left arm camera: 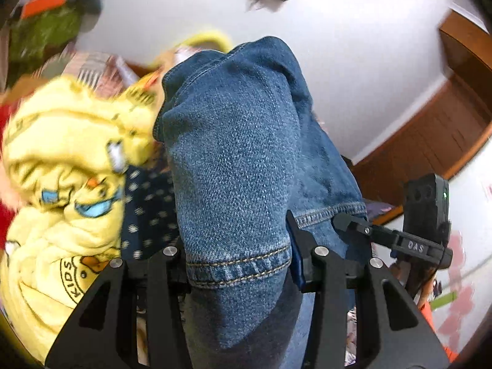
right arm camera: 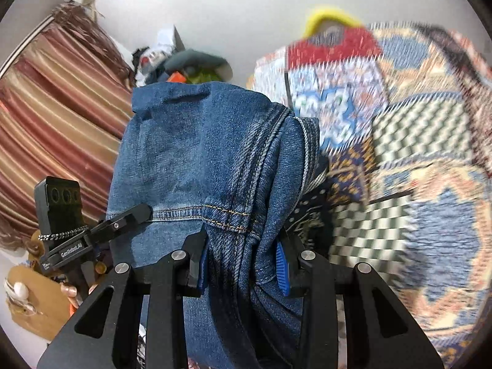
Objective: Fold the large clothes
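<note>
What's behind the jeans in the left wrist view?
Behind the jeans: a yellow kids' garment, dark dotted fabric and white wall. Whatever lies directly behind the denim is hidden.

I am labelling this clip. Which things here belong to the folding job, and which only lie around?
Job:
- blue denim jeans
- left gripper, shut on a hem
- right gripper, shut on a hem

Lying around:
- crumpled yellow printed sweatshirt
- patterned woven rug
- striped red-gold curtain

White wall [left arm camera: 353,61] up ahead, brown wooden door [left arm camera: 430,135] on the right; striped reddish curtain [right arm camera: 52,98] hangs left, patterned rug [right arm camera: 430,184] blurs across the floor.
</note>
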The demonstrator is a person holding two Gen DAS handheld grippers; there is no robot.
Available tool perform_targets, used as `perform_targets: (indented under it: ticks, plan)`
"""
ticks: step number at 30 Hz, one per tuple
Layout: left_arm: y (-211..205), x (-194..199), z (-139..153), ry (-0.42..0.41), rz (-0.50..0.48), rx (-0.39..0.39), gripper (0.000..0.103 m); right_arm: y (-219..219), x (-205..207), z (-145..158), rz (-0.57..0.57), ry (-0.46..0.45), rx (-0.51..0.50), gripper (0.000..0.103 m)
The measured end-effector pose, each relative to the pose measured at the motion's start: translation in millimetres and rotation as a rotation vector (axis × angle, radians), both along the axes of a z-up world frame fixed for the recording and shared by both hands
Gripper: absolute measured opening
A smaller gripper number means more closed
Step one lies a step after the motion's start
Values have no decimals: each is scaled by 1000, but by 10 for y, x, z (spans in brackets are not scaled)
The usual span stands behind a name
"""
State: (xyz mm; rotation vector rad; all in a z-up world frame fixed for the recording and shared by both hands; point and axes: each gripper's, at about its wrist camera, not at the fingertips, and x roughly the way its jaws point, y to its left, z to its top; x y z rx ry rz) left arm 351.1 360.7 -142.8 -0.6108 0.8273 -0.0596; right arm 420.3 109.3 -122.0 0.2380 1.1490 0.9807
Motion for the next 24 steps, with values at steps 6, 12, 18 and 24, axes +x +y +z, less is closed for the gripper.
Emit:
perform_targets:
  ticks: [6,12,18,24]
  plan:
    - [265,297,-1083,197,33,-79,50,317,129,-865,-19,93,-100,31]
    - [238,221,-1313,197,56,-43,69,203,259,-1293,-22,137,-91,33]
    - [-107,-19,-1098,222,34,192,79,159,-32,-989,1,-39,-225,42]
    - [-372,-505,-937,219,78,313,89,36,-365,-868,5,-132,-339,67]
